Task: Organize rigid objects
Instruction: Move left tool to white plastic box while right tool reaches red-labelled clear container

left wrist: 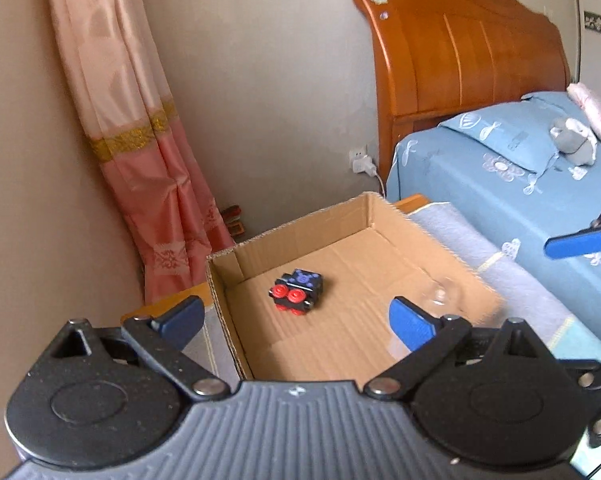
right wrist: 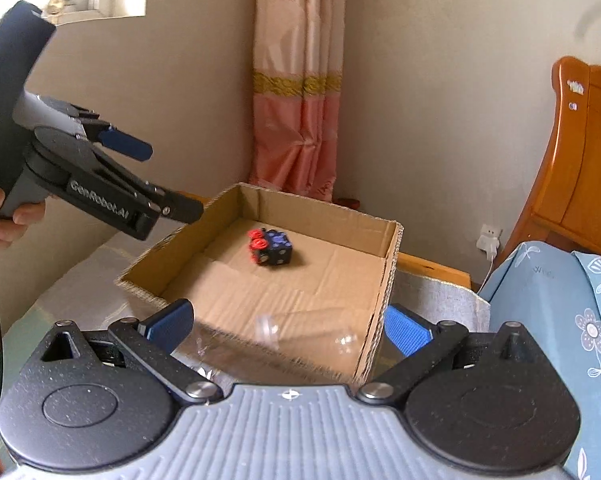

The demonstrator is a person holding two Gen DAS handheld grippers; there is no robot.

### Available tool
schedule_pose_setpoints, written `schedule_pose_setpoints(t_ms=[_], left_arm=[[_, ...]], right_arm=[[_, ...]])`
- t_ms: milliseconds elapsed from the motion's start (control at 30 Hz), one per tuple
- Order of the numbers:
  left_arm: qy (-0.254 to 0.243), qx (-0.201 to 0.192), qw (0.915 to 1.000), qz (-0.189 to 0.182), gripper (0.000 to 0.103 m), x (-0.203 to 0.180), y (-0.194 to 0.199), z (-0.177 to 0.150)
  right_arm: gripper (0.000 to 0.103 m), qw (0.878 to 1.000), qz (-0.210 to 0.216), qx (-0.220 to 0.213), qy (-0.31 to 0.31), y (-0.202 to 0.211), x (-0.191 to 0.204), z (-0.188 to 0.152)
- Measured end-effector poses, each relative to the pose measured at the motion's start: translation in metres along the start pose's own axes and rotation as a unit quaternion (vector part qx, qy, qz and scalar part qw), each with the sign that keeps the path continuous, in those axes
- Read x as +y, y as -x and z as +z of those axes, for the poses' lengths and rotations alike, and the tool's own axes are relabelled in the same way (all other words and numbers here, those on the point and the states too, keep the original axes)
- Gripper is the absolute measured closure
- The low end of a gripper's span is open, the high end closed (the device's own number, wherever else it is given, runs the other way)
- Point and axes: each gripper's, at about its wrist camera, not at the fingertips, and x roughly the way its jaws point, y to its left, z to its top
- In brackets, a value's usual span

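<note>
An open cardboard box [left wrist: 224, 280] [right wrist: 392, 264] stands on a grey cloth-covered surface. On its floor lies a black toy block with red wheels [left wrist: 297, 292] [right wrist: 270, 246]. A blurred see-through object [left wrist: 440, 294] [right wrist: 268, 326] shows near the box's front part; I cannot tell its shape or whether it rests. My left gripper [left wrist: 296, 320] [right wrist: 162, 178] hovers over the box's near-left corner, jaws wide apart, with nothing pressed between them. My right gripper [right wrist: 288, 326] stands open at the box's near wall, its pads clear of the see-through object. One right fingertip [left wrist: 576, 244] shows at the right of the left wrist view.
A bed with a blue flowered cover [left wrist: 500, 168] [right wrist: 560, 304] and a wooden headboard [left wrist: 460, 52] stands right of the box. A pink curtain [left wrist: 140, 160] [right wrist: 300, 100] hangs in the corner. A plugged wall charger [left wrist: 360, 162] sits low. A hand [right wrist: 4, 212] holds the left gripper.
</note>
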Motion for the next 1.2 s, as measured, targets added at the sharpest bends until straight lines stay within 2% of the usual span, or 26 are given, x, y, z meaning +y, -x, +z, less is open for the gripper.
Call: schedule_pose_setpoints(t_ms=[233, 367, 600, 767, 1033, 1200], left_arm=[[0.033, -0.018, 0.9993, -0.006, 0.001, -0.028, 0.040, -0.047], [0.045, -0.009, 0.9989, -0.012, 0.001, -0.045, 0.050, -0.079], [0.040, 0.009, 0.9989, -0.024, 0.001, -0.075, 0.056, -0.124], [0.042, 0.010, 0.9985, -0.034, 0.001, -0.088, 0.063, -0.144], [0.035, 0.031, 0.9982, -0.037, 0.001, -0.102, 0.059, -0.172], [0.053, 0.042, 0.9971, -0.035, 0.001, -0.092, 0.058, -0.182]], right_arm=[[0.000, 1.000, 0.005, -0.003, -0.013, 0.032, 0.023, -0.043], [0.000, 1.000, -0.010, -0.004, -0.019, 0.045, 0.033, -0.076], [0.000, 0.998, -0.044, -0.011, -0.043, 0.058, 0.048, -0.134], [0.000, 0.996, -0.057, 0.010, -0.063, 0.055, 0.053, -0.166], [0.000, 0.995, -0.056, 0.034, -0.076, 0.050, 0.055, -0.183], [0.000, 0.995, -0.050, 0.040, -0.071, 0.047, 0.058, -0.184]])
